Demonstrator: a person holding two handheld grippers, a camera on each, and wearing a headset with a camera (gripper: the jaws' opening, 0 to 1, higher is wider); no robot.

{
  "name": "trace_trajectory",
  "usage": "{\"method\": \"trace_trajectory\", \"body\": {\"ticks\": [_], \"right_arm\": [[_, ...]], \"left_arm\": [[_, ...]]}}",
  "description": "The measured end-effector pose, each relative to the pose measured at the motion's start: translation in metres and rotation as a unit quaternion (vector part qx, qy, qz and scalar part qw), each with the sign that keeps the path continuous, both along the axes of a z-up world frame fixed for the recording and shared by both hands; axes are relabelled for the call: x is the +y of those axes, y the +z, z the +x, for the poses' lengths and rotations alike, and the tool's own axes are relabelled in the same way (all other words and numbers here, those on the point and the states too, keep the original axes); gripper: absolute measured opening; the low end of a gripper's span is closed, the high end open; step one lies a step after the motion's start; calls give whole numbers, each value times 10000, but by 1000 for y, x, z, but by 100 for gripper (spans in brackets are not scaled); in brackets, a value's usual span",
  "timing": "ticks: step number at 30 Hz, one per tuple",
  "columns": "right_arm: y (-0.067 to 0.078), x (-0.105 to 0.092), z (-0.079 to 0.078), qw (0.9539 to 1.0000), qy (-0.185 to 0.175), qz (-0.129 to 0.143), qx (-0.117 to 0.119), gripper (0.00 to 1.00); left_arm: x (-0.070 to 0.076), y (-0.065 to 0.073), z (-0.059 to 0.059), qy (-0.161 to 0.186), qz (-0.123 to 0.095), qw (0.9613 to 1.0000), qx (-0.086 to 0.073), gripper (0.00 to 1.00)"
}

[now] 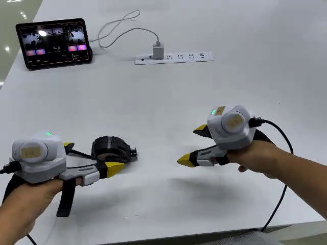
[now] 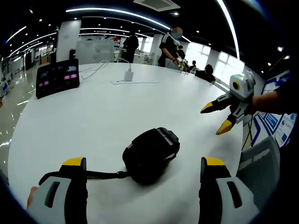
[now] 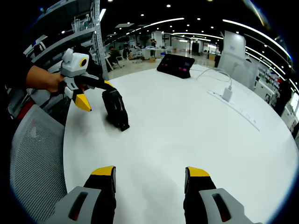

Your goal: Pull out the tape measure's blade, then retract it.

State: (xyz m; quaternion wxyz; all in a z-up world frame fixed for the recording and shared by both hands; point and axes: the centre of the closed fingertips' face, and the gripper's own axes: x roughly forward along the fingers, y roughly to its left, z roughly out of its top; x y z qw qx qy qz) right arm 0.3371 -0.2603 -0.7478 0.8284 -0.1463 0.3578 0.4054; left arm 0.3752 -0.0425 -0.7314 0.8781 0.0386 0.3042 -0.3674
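Tape measure (image 1: 113, 149) in a black, rounded case lies on the white table (image 1: 204, 92), blade fully inside, on the person's left. It sits between the yellow-tipped jaws of the left gripper (image 1: 93, 157), which stand spread wide, one on each side of the case. In the left gripper view neither pad touches it. A thin black strap (image 2: 100, 175) runs from the case toward one of those jaws. Any print on the case is too dark to read.

The right gripper (image 1: 191, 146) hangs above the bare tabletop well apart from the tape measure, its jaws released and gripping nothing. Each gripper's grey housing carries a tan label (image 1: 235, 121) whose writing is too small to read.

At the far side a black tablet (image 1: 53, 43) stands propped with small camera pictures on its screen, near a white power strip (image 1: 173, 57). A white charger (image 1: 158, 51) is plugged into the strip, and a white cable (image 1: 120, 28) loops from it toward the tablet.
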Motion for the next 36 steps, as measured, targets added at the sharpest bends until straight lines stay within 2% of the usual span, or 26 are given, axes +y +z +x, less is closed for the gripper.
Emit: {"method": "trace_trajectory", "body": {"ticks": [2,4,6,11,15,17,21,26,33,36], "right_arm": [[-3,-5,-6,10000,-19,0,26,58],[-6,-11,-10,10000,-60,-18,45,59],[-7,-18,-13,9999,-124,-16,53,61],[-6,-34,-19,9997,-242,69,51,66],[1,-44,-24,9996,-239,154,-19,70],[-1,-53,-26,9996,-255,117,-29,72],[4,-66,-33,9995,-303,98,-34,74],[10,-88,-38,9990,-437,74,-58,77],[12,-113,-47,9986,-518,-46,-13,82],[11,-120,-52,9983,-571,-92,19,84]], "left_arm": [[2,-1,-6,-22,-159,9995,287,99],[7,1,-4,2,-171,9996,232,99],[14,0,-4,11,-73,9999,148,99],[22,0,-9,-97,-43,9998,148,99],[27,4,-12,-238,83,9997,-19,99],[30,2,-15,-265,101,9996,48,99],[37,1,-18,-321,118,9994,79,99],[45,-3,-25,-501,346,9981,106,99],[56,-4,-28,-571,446,9972,200,99],[60,-2,-29,-607,512,9967,151,99]]}}
